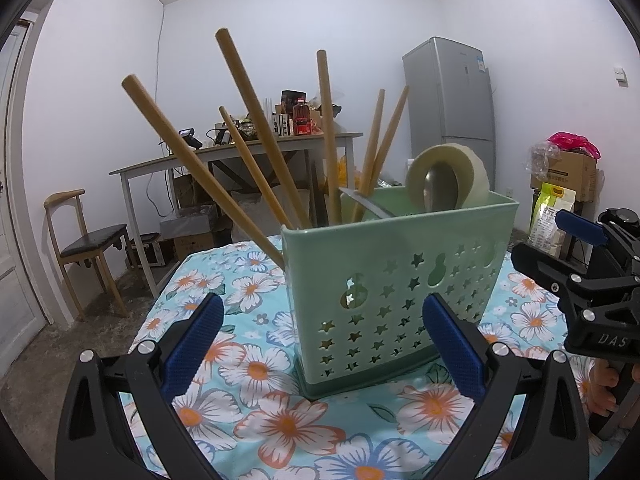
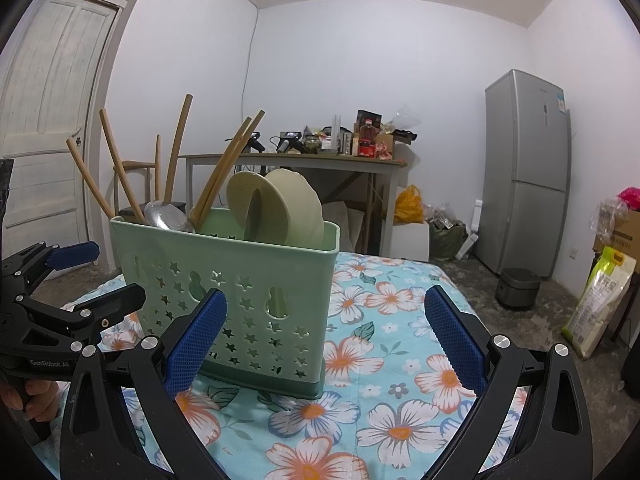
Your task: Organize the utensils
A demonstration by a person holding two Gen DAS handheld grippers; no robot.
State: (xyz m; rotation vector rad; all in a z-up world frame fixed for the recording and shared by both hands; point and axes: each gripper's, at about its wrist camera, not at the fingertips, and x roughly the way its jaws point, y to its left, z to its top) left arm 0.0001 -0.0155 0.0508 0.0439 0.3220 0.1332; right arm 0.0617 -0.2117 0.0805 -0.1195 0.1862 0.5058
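Chopsticks (image 1: 256,136) lean in the green star-punched utensil basket (image 1: 396,280) with a metal spoon (image 2: 168,216) and pale ladles (image 2: 280,208). It stands on the flowered bench cloth (image 2: 384,360) just beyond both grippers' fingers; left gripper (image 1: 323,344) and right gripper (image 2: 326,344) gape empty.

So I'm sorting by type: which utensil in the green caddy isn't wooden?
The metal spoon, bowl up, leaning among the chopsticks in the green caddy. It is shiny silver; the others are plain tan wooden sticks.
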